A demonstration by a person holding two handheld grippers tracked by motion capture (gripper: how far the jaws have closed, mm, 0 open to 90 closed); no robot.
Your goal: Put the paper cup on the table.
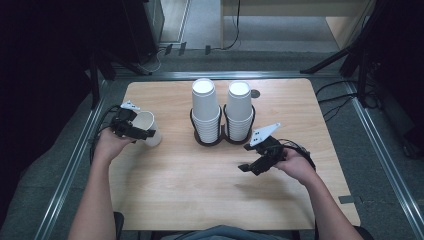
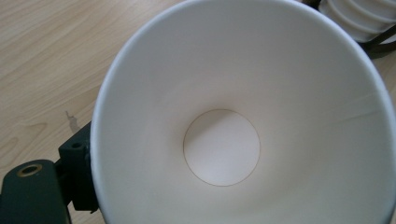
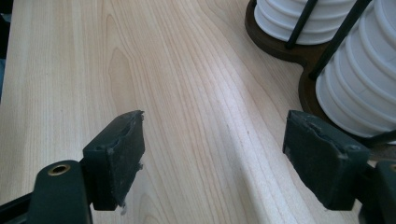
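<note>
A white paper cup (image 1: pixel 150 122) hangs tilted over the table's left edge with my left gripper (image 1: pixel 144 133) shut on it. In the left gripper view I look straight into the empty cup (image 2: pixel 243 116), and one black finger (image 2: pixel 77 175) presses against its rim at the lower left. My right gripper (image 1: pixel 248 168) hovers low over the table right of centre, in front of the cup stacks. Its jaws (image 3: pixel 215 144) stand open with only bare wood between them.
Two tall stacks of white cups (image 1: pixel 205 107) (image 1: pixel 239 107) stand upside down in a dark wire holder (image 1: pixel 210 143) at the table's middle back. In the right gripper view the holder and stacks (image 3: pixel 355 79) lie close on the right. The light wooden table (image 1: pixel 190 190) ends at metal rails.
</note>
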